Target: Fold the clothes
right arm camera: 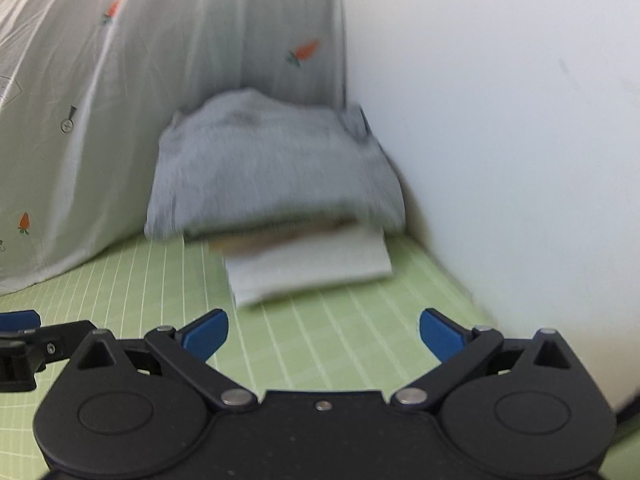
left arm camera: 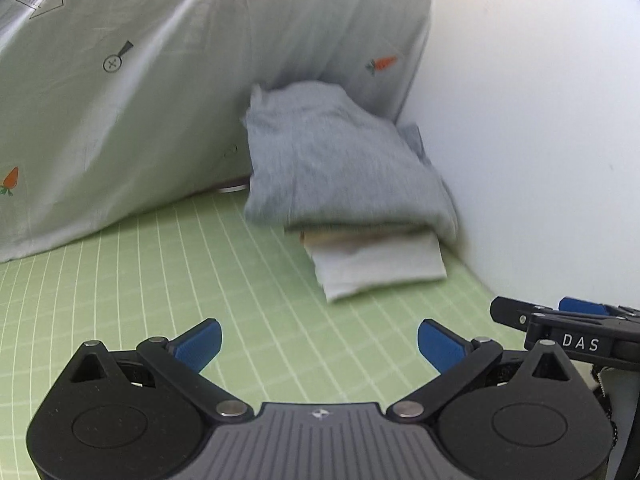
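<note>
Folded grey garment [left arm camera: 336,160] atop white one [left arm camera: 380,268].

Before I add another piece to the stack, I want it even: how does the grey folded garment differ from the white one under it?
The grey garment lies on top; the white garment sits at the bottom, on the green mat. The grey one looks bulkier and puffed up, the white one flatter. The grey one reaches back to the hanging carrot-print sheet, while the white one sticks out in front, towards the grippers. Both are folded and stacked in the corner by the white wall.
</note>
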`<state>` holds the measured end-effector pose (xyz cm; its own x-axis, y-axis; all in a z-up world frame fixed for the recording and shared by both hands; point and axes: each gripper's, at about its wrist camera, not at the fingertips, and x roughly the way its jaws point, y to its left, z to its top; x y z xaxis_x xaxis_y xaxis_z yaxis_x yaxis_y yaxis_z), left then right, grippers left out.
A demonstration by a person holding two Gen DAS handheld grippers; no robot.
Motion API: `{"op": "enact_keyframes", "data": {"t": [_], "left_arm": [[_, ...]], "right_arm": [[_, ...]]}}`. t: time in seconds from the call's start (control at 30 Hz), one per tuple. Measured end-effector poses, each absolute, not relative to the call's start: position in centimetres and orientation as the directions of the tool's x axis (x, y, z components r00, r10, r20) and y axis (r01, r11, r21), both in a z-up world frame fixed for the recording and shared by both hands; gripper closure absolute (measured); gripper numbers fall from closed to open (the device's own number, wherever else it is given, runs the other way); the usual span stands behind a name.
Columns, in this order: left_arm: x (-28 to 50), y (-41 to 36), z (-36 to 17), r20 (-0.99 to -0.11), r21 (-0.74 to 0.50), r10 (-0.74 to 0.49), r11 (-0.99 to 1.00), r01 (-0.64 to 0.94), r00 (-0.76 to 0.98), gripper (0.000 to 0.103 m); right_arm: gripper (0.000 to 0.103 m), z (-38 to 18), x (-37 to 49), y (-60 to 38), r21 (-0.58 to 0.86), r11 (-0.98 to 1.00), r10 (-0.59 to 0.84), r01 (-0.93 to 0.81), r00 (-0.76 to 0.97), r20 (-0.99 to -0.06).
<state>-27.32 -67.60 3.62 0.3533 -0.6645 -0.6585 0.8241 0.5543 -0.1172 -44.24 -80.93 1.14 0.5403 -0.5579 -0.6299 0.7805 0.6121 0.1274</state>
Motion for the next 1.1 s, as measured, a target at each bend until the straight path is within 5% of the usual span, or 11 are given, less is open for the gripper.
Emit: {"op": "enact_keyframes", "data": {"t": [1.1], "left_arm": [[-31.6,-64.8,3.4,-0.677,-0.062,-0.667,0.474,0.878,0.312,0.0]], "right_arm": [[0.0,0.2,-47.7,-78.1,0.128,0.589,-0.548,0.798,0.511,-0.663]]}}
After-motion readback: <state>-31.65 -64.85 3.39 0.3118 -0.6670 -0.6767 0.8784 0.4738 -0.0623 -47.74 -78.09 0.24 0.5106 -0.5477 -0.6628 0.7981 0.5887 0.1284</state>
